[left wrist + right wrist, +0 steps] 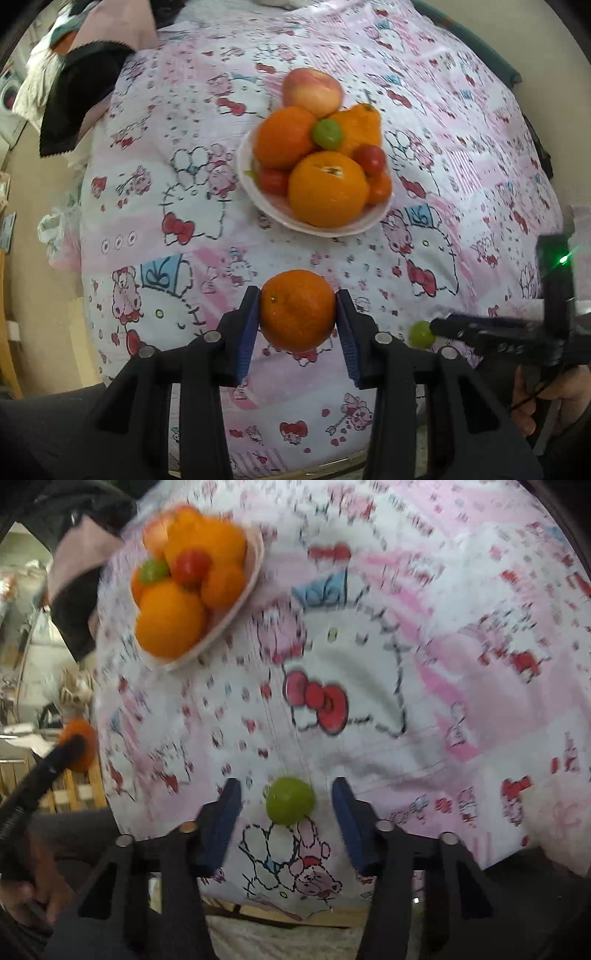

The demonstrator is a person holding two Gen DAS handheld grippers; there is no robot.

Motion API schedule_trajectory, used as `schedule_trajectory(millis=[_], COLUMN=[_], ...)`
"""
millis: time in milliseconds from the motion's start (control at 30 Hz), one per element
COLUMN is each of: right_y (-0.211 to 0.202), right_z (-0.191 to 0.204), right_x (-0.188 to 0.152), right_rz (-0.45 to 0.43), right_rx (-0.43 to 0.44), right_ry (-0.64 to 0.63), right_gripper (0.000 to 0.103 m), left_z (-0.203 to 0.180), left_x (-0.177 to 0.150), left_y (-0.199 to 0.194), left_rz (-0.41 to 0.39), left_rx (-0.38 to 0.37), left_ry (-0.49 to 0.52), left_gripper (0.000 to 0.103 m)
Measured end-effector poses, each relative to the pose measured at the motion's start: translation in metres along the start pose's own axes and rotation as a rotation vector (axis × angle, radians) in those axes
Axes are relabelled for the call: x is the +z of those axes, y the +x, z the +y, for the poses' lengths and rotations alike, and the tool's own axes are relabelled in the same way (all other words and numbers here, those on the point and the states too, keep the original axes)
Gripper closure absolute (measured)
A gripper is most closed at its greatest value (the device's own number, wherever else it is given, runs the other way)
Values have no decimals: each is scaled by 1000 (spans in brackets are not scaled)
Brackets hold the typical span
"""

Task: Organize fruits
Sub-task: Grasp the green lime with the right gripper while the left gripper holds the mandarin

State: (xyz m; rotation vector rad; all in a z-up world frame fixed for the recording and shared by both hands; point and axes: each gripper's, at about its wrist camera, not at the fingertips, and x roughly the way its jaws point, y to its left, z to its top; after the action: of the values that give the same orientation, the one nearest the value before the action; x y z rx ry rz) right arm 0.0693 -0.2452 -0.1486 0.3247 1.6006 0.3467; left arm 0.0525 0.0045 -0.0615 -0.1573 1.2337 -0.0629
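My left gripper (pixel 298 310) is shut on a mandarin orange (pixel 297 311), held just above the patterned cloth, in front of the pink bowl (pixel 273 210). The bowl holds oranges (pixel 327 189), a peach (pixel 312 90), red tomatoes (pixel 273 181) and a green fruit (pixel 327 133). My right gripper (pixel 286 805) is open, its blue pads either side of a small green fruit (pixel 290 800) that lies on the cloth, not touching it. That green fruit also shows in the left wrist view (pixel 421 333), at the tip of the right gripper (pixel 436 326). The bowl (pixel 251 587) sits far left in the right wrist view.
The pink and white cartoon-print cloth (pixel 184 229) covers the whole table. Dark and pink clothes (pixel 81 92) are piled at the far left corner. The table's near edge (pixel 332 463) runs below my left fingers.
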Motion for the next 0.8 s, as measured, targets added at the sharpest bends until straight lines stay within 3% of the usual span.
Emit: schedule_trajectory(millis=[133, 267, 400, 533, 633, 800], right_y=[12, 27, 28, 14, -7, -31], right_z=[8, 18, 24, 34, 46, 59], right_x=[2, 1, 3, 7, 14, 24], right_rz=[31, 69, 70, 5, -82, -172], right_rx=[-33, -121, -180, -121, 16, 117], right_ry=[-14, -56, -89, -113, -115, -117], right_gripper=[58, 59, 71, 72, 72, 72], left_z=[12, 16, 20, 26, 30, 35], left_x=[2, 5, 4, 7, 12, 46], left_y=[1, -5, -3, -2, -2, 17], left_rz=[-17, -46, -45, -46, -61, -45], left_rx=[-15, -22, -15, -20, -21, -61], left_ry=[-55, -72, -78, -105, -127, -179], left_gripper=[67, 67, 67, 67, 67, 67])
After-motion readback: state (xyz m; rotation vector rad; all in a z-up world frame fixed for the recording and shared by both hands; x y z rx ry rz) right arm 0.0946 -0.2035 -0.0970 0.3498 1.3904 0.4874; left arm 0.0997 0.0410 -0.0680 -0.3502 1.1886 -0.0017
